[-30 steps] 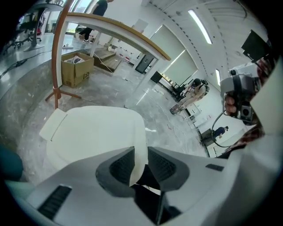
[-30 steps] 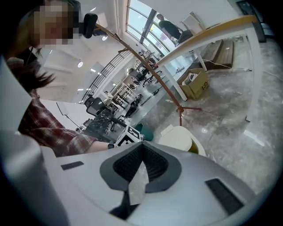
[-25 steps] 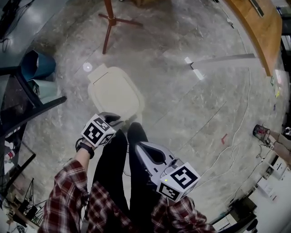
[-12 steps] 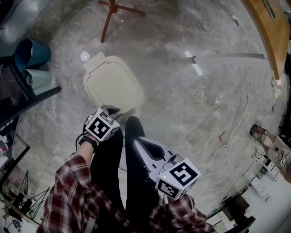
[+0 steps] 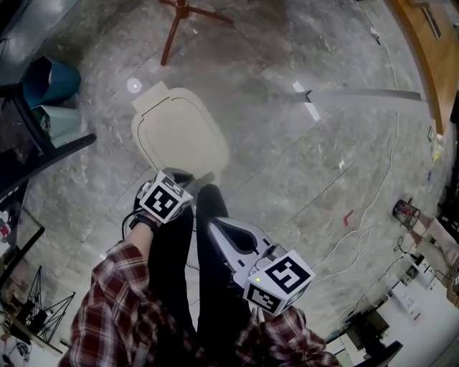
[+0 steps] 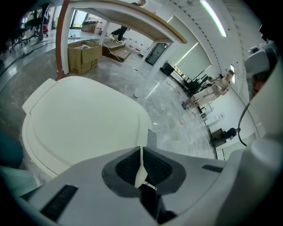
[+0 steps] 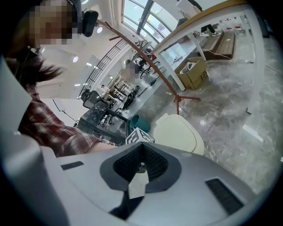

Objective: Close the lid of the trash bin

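A cream trash bin [image 5: 179, 132] stands on the stone floor with its lid [image 6: 79, 123] lying flat and closed on top. My left gripper [image 5: 181, 176] hovers just at the bin's near edge, jaws shut with nothing between them; in the left gripper view the left gripper [image 6: 140, 152] has its tips meeting above the lid's near rim. My right gripper [image 5: 219, 229] is held lower, over the person's dark trousers, also shut and empty. In the right gripper view the right gripper [image 7: 141, 149] points towards the bin [image 7: 179, 132] and the left marker cube [image 7: 138, 137].
A red tripod stand [image 5: 179, 21] stands beyond the bin. A blue bucket [image 5: 46, 82] and a black table frame [image 5: 29, 154] sit to the left. White cables [image 5: 373, 208] trail over the floor at the right, near a wooden counter [image 5: 423, 50].
The view has shifted slightly. My left gripper has drawn a little nearer the bin's near edge; the bin lid stays flat and the right gripper keeps its place.
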Available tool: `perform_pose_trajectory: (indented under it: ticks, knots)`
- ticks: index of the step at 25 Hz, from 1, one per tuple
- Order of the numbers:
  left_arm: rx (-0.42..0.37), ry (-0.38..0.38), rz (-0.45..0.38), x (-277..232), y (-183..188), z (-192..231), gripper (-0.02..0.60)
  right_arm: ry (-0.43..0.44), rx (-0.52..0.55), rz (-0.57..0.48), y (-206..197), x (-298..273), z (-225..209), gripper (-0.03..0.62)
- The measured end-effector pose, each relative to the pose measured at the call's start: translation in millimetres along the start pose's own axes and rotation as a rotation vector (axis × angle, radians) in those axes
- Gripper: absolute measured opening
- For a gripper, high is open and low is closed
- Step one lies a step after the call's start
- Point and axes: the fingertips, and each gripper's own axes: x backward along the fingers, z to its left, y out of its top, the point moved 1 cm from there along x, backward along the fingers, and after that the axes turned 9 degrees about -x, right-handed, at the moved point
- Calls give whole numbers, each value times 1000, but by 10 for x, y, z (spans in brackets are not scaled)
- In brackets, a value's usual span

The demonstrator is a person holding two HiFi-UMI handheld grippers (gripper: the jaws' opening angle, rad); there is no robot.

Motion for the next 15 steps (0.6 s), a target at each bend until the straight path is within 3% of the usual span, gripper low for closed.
perform_pose_trajectory:
  ticks: [15]
  knots:
    - [44, -11, -9, -35, -15, 12, 11, -2, -20, 11, -80, 21, -65, 12]
